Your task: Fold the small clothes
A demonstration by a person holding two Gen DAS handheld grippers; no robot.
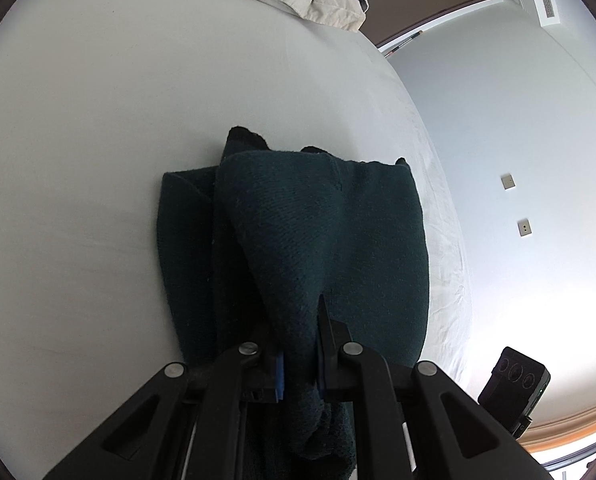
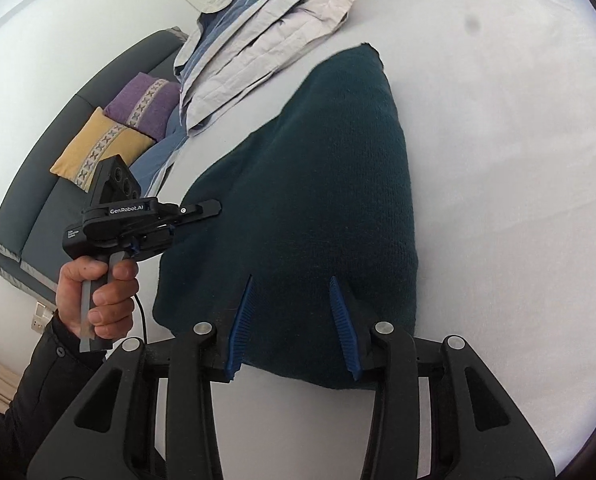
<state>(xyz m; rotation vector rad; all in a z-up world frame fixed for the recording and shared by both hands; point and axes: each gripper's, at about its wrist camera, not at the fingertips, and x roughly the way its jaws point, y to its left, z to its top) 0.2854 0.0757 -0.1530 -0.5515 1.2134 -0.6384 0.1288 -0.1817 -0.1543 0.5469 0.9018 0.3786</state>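
A dark green knit garment (image 1: 313,240) lies partly folded on the white bed (image 1: 78,160). My left gripper (image 1: 299,344) is shut on a bunched edge of it and lifts that fold. In the right wrist view the same garment (image 2: 317,200) spreads across the sheet. My right gripper (image 2: 292,284) is open, its blue-padded fingers (image 2: 242,320) resting over the garment's near edge with cloth between them. The left gripper body (image 2: 138,220), held in a hand, shows at the garment's left edge.
A crumpled beige and blue quilt (image 2: 258,40) lies at the far end of the bed. A grey sofa with purple (image 2: 146,104) and yellow (image 2: 98,148) cushions stands beyond the bed's left side. The bed's right edge (image 1: 437,200) meets a white wall.
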